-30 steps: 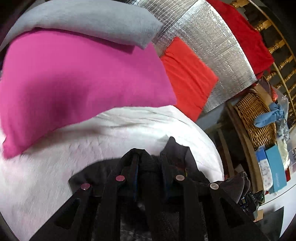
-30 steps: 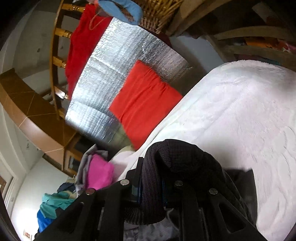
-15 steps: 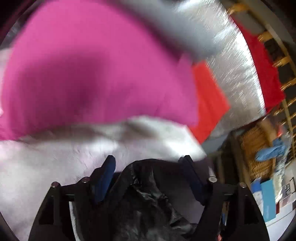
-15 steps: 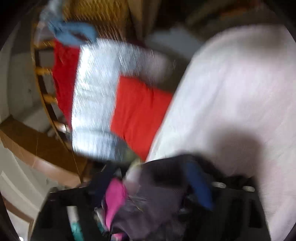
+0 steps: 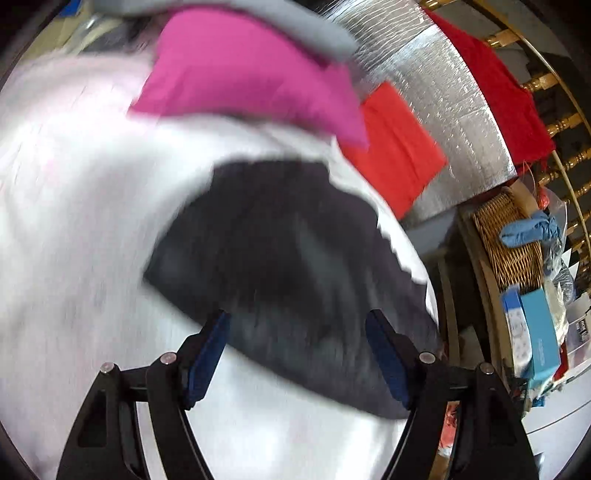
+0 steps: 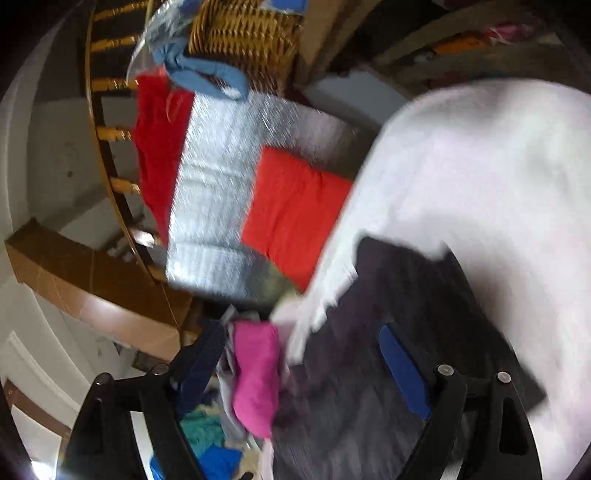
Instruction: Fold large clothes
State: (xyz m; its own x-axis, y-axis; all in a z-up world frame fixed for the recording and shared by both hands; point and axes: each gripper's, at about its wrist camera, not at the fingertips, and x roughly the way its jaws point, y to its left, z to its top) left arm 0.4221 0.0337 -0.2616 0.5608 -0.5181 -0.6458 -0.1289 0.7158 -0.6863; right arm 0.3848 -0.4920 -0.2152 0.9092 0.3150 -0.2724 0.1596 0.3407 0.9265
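A black garment point(image 5: 288, 240) lies in a loose heap on the white fluffy blanket point(image 5: 74, 221), near the blanket's right edge. My left gripper point(image 5: 297, 317) stands open just short of it, and its blue pads point(image 5: 207, 354) touch nothing. In the right wrist view the same black garment point(image 6: 406, 288) spreads under and ahead of my right gripper point(image 6: 299, 328). That gripper is open too, with one blue pad point(image 6: 402, 373) over the cloth and not pressing on it. Both views are blurred by motion.
A folded pink garment point(image 5: 240, 74) under a grey one point(image 5: 295, 26) lies at the blanket's far side. A folded red cloth point(image 5: 395, 147) rests on a silver foil mat point(image 5: 443, 92). A wicker basket point(image 5: 509, 236) and boxes stand at the right. A wooden railing bears a red cloth point(image 6: 159, 140).
Both grippers were shut on bunched black cloth, then opened and let it drop onto the blanket. Both have since pulled back from it, so more of the garment shows.
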